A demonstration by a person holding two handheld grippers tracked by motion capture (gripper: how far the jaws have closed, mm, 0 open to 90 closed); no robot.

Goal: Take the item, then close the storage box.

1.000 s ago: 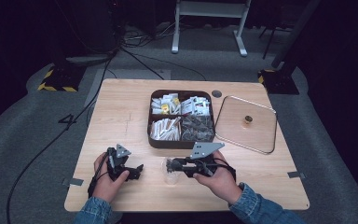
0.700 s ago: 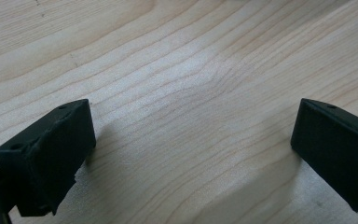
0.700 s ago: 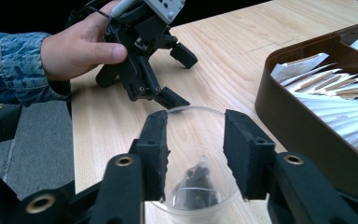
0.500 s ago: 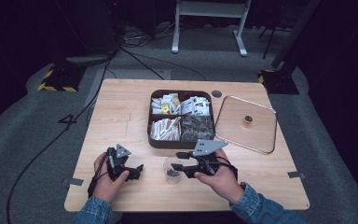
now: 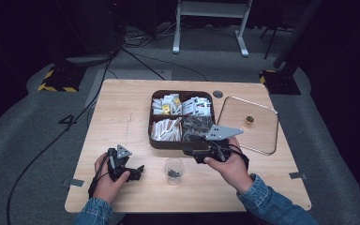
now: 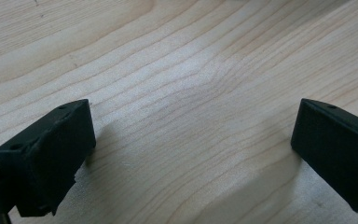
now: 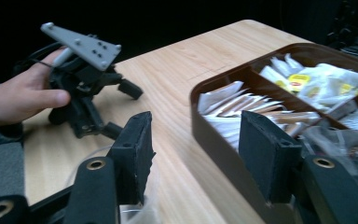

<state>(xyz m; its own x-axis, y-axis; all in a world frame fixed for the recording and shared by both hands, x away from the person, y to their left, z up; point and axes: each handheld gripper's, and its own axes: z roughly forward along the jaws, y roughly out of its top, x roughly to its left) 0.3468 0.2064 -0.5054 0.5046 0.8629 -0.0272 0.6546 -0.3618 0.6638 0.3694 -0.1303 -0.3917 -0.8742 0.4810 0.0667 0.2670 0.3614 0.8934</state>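
A small clear plastic cup (image 5: 174,169) with dark bits at its bottom stands on the wooden table (image 5: 122,112) near the front edge. My right gripper (image 5: 187,151) hovers just behind and to the right of the cup, by the front wall of the brown compartment box (image 5: 182,142). Its jaws have just been opening and nothing is between them. In the right gripper view the right gripper (image 7: 196,140) points past the box (image 7: 223,154) of white sachets. My left gripper (image 5: 138,171) rests on the table left of the cup, and the left gripper (image 6: 191,135) is open over bare wood.
The box's compartments hold white sachets (image 5: 166,129), tea bags (image 5: 178,104) and dark packets (image 5: 198,125). Its glass lid (image 5: 248,124) lies flat to the right of the box. A hand holds the left gripper (image 7: 81,88) in the right gripper view.
My right gripper has lifted away from the cup, back and to the right toward the box, and its jaws have opened. The cup now stands uncovered. The left gripper has not moved.
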